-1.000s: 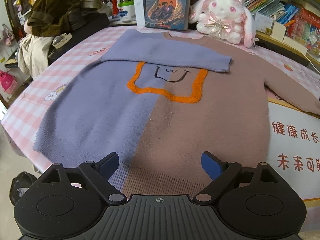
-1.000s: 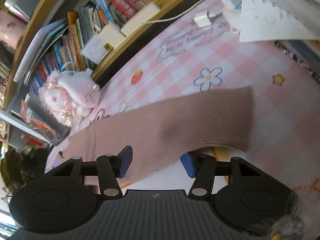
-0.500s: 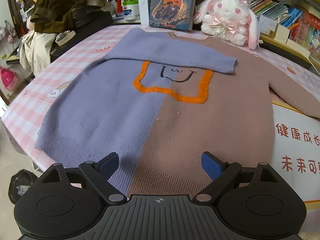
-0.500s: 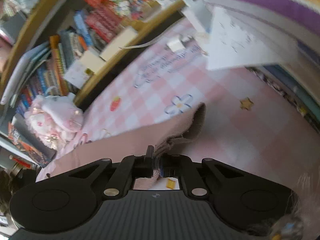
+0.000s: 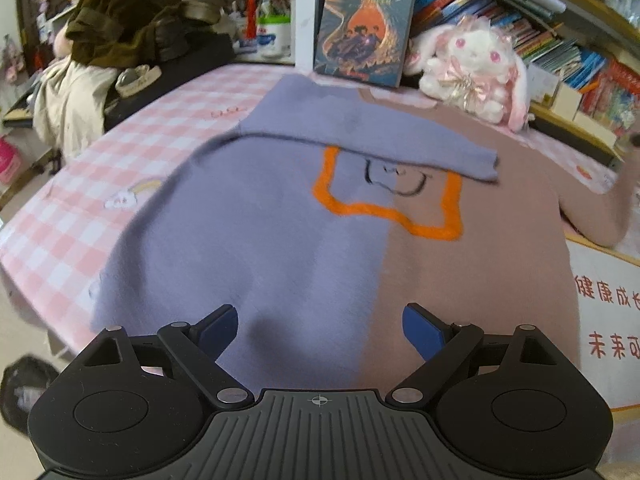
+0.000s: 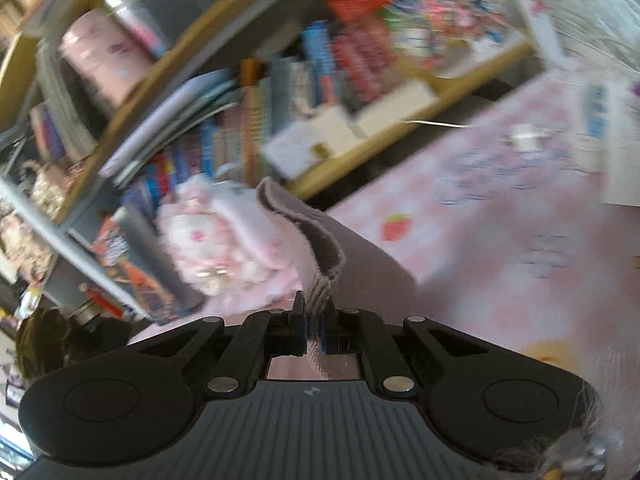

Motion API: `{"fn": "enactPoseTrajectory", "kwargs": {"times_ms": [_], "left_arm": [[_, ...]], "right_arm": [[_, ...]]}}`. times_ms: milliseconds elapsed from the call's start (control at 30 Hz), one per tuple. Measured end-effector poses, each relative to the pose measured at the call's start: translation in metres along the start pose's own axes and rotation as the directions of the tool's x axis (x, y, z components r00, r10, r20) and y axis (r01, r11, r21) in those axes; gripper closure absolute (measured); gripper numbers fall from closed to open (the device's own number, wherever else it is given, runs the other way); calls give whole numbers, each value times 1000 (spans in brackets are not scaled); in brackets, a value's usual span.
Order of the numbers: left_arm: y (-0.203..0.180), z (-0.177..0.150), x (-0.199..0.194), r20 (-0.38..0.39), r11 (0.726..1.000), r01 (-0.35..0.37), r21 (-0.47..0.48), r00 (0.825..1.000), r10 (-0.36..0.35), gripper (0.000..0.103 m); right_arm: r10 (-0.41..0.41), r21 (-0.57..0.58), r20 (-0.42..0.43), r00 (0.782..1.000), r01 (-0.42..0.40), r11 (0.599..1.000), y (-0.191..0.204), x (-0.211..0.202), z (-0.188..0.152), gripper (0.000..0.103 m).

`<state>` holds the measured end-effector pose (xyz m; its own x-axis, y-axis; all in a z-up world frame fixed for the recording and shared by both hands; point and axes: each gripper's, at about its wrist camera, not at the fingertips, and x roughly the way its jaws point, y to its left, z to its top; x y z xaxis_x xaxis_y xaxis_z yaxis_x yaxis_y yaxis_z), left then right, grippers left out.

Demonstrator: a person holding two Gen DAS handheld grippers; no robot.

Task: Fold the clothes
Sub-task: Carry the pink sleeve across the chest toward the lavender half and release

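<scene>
A half lilac, half brown sweater (image 5: 320, 240) with an orange outline and a drawn face lies flat on the pink checked table (image 5: 80, 200). Its lilac sleeve (image 5: 360, 132) is folded across the chest. My left gripper (image 5: 318, 328) is open and empty above the sweater's hem. My right gripper (image 6: 316, 328) is shut on the cuff of the brown sleeve (image 6: 316, 240) and holds it lifted off the table. The lifted sleeve also shows blurred at the right edge of the left wrist view (image 5: 600, 216).
A white plush rabbit (image 5: 472, 68) and an upright book (image 5: 364, 24) stand at the table's back edge by a bookshelf (image 6: 280, 100). A pile of clothes (image 5: 120, 20) sits at the back left. A white printed sheet (image 5: 604, 300) lies right of the sweater.
My right gripper closed on the brown sleeve's cuff, lifted it off the table and swung it toward the sweater's body. My left gripper moved slightly forward over the hem, still open.
</scene>
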<state>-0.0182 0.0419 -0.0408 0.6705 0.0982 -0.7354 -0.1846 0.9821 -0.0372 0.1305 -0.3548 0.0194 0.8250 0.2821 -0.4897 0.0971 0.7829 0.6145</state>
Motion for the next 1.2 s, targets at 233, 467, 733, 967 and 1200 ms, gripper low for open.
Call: {"fn": "enactPoseTrajectory", "kwargs": {"times_ms": [233, 467, 733, 967, 1200], "left_arm": [[54, 20, -7, 112, 995, 94, 44, 989, -99, 11], [114, 33, -10, 169, 991, 128, 33, 977, -131, 8], [156, 38, -6, 161, 991, 133, 31, 978, -136, 8], [173, 39, -7, 162, 989, 140, 53, 976, -147, 8], [183, 41, -5, 167, 988, 146, 54, 974, -153, 8]], "right_arm": [[29, -73, 4, 1000, -29, 997, 89, 30, -15, 98], [45, -153, -26, 999, -48, 987, 175, 70, -48, 98], [27, -210, -90, 996, -46, 977, 247, 122, -106, 98], [-52, -271, -142, 989, 12, 963, 276, 166, -144, 98], [-76, -323, -201, 977, 7, 946, 277, 178, -166, 88]]}}
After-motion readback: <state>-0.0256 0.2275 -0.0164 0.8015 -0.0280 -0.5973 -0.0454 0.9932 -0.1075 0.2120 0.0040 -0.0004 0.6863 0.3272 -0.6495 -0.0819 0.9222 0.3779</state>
